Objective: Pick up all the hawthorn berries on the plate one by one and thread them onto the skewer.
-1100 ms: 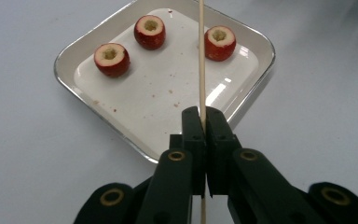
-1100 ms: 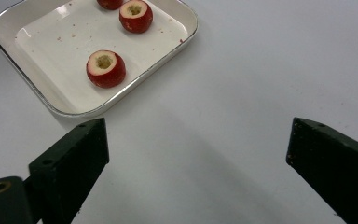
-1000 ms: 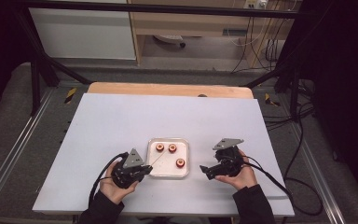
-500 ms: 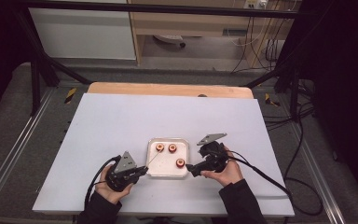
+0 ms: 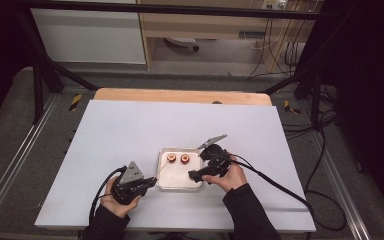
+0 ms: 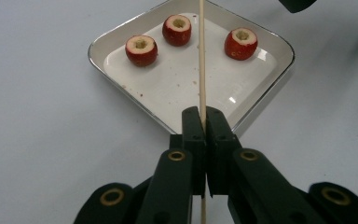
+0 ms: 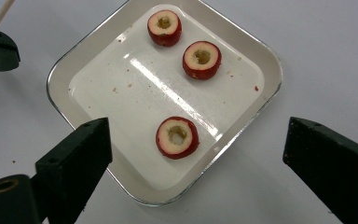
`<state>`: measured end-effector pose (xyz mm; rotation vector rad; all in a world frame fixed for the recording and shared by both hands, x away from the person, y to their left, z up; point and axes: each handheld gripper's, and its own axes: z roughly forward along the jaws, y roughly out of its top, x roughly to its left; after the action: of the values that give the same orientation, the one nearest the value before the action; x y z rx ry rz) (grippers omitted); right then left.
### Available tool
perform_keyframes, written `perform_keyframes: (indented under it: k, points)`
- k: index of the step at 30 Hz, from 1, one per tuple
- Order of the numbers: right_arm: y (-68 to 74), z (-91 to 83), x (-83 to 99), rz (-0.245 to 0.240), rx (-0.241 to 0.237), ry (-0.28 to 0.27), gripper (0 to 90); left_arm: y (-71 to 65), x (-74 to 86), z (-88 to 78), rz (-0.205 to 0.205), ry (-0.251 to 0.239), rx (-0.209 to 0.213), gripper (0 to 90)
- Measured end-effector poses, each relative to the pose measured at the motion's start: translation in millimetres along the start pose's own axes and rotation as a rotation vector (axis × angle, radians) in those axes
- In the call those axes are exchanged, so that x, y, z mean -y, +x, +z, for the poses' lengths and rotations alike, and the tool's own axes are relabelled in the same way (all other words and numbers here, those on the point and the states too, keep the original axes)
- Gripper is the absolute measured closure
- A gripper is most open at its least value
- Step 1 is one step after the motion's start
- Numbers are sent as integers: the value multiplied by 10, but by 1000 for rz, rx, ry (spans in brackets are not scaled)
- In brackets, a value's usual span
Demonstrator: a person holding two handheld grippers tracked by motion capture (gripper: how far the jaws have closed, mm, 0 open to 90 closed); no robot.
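Item 1, table [image 5: 130, 135]: I see a pale grey sheet over a wooden top, whose far edge shows as a tan strip in the high view.

Item 2, tray [image 5: 163, 170]: a white, square dish with rounded corners and a bright metal rim [image 7: 70, 56], near the table's front edge, between my two grippers. I note reddish specks scattered over its floor [image 6: 168, 88].

Item 3, cored fruit pieces, three: red skin, pale flesh, a hole through the middle of each, all standing hole-up inside the tray. Two sit side by side at the far end in the high view, first [image 5: 171, 158] and second [image 5: 184, 158]. The third [image 7: 177, 137] lies apart from that pair, directly between the right gripper's jaws in the right gripper view.

Item 4, wooden skewer [image 6: 202, 60]: thin, pale and straight, pinched between the left gripper's jaws and reaching out over the tray, passing between two fruit pieces in the left gripper view.

Item 5, left gripper [image 6: 203, 122]: in my left hand [image 5: 114, 200], just beside the tray's left edge, jaws clamped on the skewer.

Item 6, right gripper [image 7: 193, 154]: in my right hand [image 5: 228, 176], above the tray's right side, jaws spread wide with nothing between them but the third fruit piece below.
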<state>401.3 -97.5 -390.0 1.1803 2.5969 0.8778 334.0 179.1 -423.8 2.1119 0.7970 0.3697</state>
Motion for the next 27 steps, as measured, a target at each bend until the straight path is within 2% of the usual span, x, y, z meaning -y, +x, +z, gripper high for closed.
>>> perform_keyframes:
  k: [5, 7, 11, 19, 27]
  points:
    - [28, 88, -90, 25, -17, 46, 212, 11, -1, -6, -8, 2, 2, 878]
    - [34, 124, -115, 32, -34, 67, 224, 14, -2, -5, -10, 2, 3, 878]
    - [30, 214, -148, 71, -60, 110, 293, 6, -1, -1, -9, 3, 4, 878]
    - [17, 320, -141, 107, -57, 186, 415, -2, -3, 6, -5, 6, 8, 878]
    - [-9, 385, -145, 116, -54, 216, 508, -1, -5, 11, -4, 8, 10, 878]
